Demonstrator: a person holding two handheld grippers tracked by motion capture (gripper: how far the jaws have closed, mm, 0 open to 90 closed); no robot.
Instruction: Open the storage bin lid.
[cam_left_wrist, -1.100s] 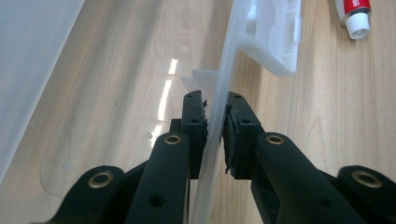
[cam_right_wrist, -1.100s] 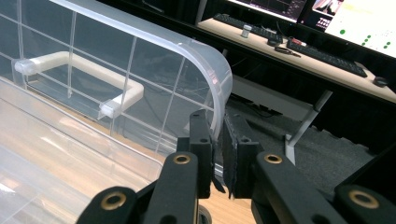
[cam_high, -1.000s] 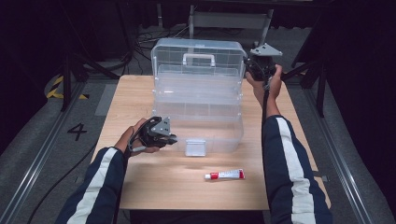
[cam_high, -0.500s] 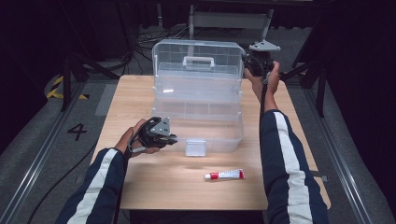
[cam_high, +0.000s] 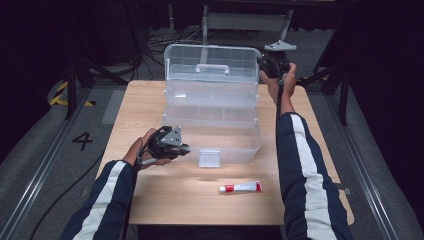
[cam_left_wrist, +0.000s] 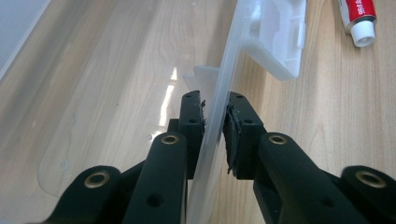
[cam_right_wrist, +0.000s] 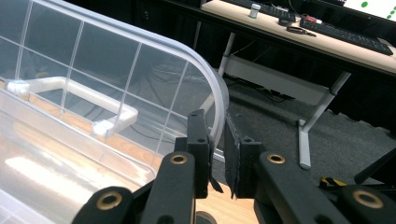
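We are seeing the left claw (cam_left_wrist: 215, 122) pinching narrowly on the front wall of the clear plastic box (cam_high: 212, 127), pads pressing either side of it. The right claw (cam_right_wrist: 217, 140) is clamping the edge of the box's raised lid (cam_right_wrist: 140, 60) just as tightly. The box is standing open mid-desk (cam_high: 150, 200), its white handle (cam_high: 212, 66) on the upright lid, with a red-and-white tube (cam_high: 241, 187) lying near the front.

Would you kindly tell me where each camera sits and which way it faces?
High view: above the person's side, looking forward and down on the table; both forearms show.
Left gripper view: on the left gripper, jaws clamping the clear box wall.
Right gripper view: on the right gripper, jaws at the open lid.
Shared: high and left views show the tube.
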